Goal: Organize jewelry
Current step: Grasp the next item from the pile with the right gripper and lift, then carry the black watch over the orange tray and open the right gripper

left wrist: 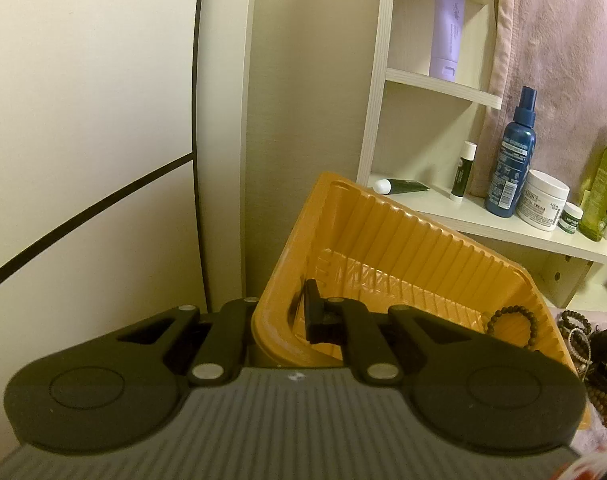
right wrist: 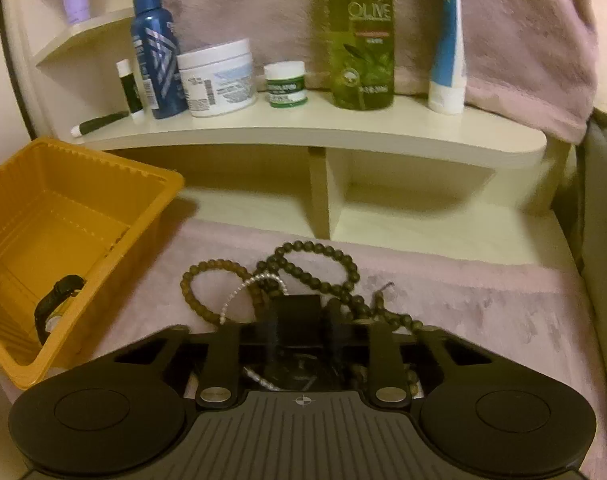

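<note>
Jewelry [right wrist: 287,280] lies in a tangled heap on a pink fuzzy cloth [right wrist: 483,304] spread over the worktop: loops of dark round beads mixed with a thin strand of small pale beads [right wrist: 243,292]. The right gripper [right wrist: 297,314] is set down into the near side of that heap, its fingers drawn fairly close together with beads around and beneath them; whether the pads actually press on a strand is hidden by the gripper body.

Just left of the heap stands an orange plastic tray [right wrist: 151,184] with ribbed walls, tipped up at an angle. One dark bead bracelet [left wrist: 511,320] already rests inside it, against the wall nearest the heap. The left gripper [left wrist: 299,312] has its fingers clamped shut on the tray's rim at a near corner, one finger inside the tray and the other outside, holding the tray tilted.

Behind the tray and cloth runs a cream shelf [right wrist: 343,132] carrying toiletries: a blue spray bottle [right wrist: 153,44], a white cream jar [right wrist: 219,76], a small green-labelled jar [right wrist: 285,84], a tall green bottle marked OLIVE [right wrist: 361,32], a blue-and-white tube [right wrist: 447,40] standing on its cap, and a small dark stick [right wrist: 128,86]. A lilac tube [left wrist: 447,28] stands on a higher shelf.
</note>
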The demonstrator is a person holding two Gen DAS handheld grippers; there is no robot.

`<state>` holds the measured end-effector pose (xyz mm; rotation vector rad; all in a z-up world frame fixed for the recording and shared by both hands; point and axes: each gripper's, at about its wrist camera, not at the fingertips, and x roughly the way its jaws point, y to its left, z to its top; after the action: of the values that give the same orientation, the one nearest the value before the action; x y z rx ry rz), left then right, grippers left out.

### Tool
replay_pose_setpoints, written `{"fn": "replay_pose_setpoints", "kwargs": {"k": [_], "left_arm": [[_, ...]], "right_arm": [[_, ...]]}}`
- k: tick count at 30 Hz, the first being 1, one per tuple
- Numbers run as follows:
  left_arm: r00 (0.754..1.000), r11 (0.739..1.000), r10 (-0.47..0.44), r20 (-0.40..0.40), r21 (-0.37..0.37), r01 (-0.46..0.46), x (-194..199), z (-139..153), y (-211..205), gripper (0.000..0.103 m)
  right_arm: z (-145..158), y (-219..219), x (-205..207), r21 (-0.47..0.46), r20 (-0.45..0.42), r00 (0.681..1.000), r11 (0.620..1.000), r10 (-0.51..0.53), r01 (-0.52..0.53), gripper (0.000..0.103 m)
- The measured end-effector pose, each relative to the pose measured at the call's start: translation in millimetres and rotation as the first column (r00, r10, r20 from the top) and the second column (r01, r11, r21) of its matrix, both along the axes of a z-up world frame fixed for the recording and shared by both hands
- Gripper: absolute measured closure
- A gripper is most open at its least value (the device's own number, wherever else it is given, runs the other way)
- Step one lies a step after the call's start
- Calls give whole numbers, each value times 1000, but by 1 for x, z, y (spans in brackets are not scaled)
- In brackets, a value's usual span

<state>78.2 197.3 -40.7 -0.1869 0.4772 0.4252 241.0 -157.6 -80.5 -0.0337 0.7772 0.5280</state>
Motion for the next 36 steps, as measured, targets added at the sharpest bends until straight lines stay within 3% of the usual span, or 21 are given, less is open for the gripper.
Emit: {"fn": "replay_pose_setpoints", "kwargs": {"k": [5, 12, 20, 28, 36], "left_arm": [[1000, 1000, 1, 1, 0, -1, 0, 0, 0, 95], [1000, 1000, -2, 0, 5, 2, 0, 1, -1, 95], [1000, 1000, -5, 0, 3, 5, 0, 1, 0, 95], [1000, 1000, -7, 2, 1, 7, 0, 1, 1, 95], [1000, 1000, -9, 6, -3, 9, -1, 2, 1, 95]], "right_arm": [[8, -12, -7, 54, 28, 999, 998, -28, 26, 82], [37, -50, -15, 249, 50, 991, 962, -125, 109, 82], [70, -58, -25, 316, 100, 983, 942, -154, 115, 82], [83, -2, -47, 369, 106, 994, 928, 13, -52, 82], [70, 76, -60, 409, 66, 980, 891, 186, -197, 82]]}}
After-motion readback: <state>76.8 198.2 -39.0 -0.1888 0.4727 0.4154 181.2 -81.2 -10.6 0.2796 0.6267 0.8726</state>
